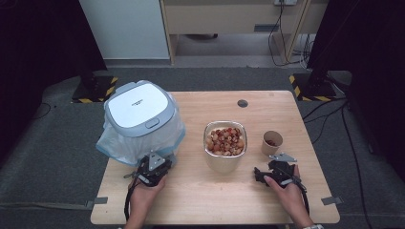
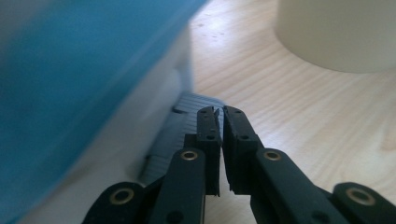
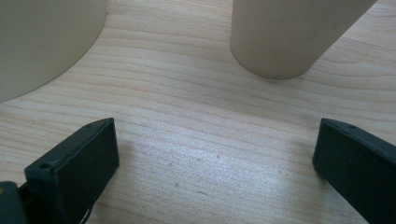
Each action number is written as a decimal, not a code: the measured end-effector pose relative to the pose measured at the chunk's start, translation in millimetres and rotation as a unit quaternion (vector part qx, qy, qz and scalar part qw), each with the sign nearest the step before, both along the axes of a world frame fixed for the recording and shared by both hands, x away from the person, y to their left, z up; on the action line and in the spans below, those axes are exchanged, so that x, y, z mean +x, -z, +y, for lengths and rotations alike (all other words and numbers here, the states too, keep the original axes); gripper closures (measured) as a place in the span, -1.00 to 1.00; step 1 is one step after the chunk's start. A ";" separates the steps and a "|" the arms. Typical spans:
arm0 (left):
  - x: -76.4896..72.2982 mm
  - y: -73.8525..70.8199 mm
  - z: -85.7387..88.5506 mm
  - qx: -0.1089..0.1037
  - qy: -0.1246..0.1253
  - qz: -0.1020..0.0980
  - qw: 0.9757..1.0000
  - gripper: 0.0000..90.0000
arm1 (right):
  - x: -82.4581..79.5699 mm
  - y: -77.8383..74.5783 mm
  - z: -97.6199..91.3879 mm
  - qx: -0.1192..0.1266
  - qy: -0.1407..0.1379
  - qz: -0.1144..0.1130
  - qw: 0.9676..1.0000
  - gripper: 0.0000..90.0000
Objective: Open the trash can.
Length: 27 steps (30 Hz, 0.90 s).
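The left tool (image 2: 220,114), jaws almost pressed together, touches the bin's grey pedal (image 2: 180,135); the high view hides this. The right tool (image 3: 215,154) is spread before the cup (image 3: 292,35).

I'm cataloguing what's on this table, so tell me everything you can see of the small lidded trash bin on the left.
The trash bin stands upright at the table's left edge. Its lid, white in the middle with a grey-blue rim and a front button, is closed. A pale blue plastic liner bag drapes over its sides. At its base a grey ribbed foot pedal juts out; the left gripper, jaws nearly together, sits right at the pedal, though contact isn't certain.
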<state>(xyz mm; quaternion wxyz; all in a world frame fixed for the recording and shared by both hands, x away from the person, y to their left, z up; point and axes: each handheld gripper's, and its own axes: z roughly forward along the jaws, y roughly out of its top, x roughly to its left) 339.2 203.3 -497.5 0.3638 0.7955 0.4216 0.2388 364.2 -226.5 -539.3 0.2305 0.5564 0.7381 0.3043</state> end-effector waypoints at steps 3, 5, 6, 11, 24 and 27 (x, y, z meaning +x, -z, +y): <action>4.9 4.3 2.6 0.009 -0.008 0.003 1.000 0.91 | 0.0 0.0 -0.1 0.000 -0.001 0.000 1.000 -0.98; 6.1 5.8 2.3 0.013 -0.009 0.005 1.000 0.91 | 0.0 0.0 0.0 0.000 0.000 0.000 1.000 -0.98; 6.8 6.5 2.0 0.014 -0.009 0.005 1.000 0.91 | 0.0 0.0 0.0 0.000 0.000 0.000 1.000 -0.98; 9.2 9.0 0.9 0.020 -0.012 -0.001 1.000 0.93 | 0.0 0.0 0.0 0.000 -0.002 0.000 1.000 -0.98; 7.8 15.2 0.1 0.017 -0.016 0.000 1.000 0.98 | -0.1 0.0 0.1 0.000 -0.004 0.000 1.000 -0.98; 7.7 16.5 -1.0 0.021 -0.017 0.000 1.000 0.99 | -0.1 0.0 0.1 0.000 -0.004 0.000 1.000 -0.98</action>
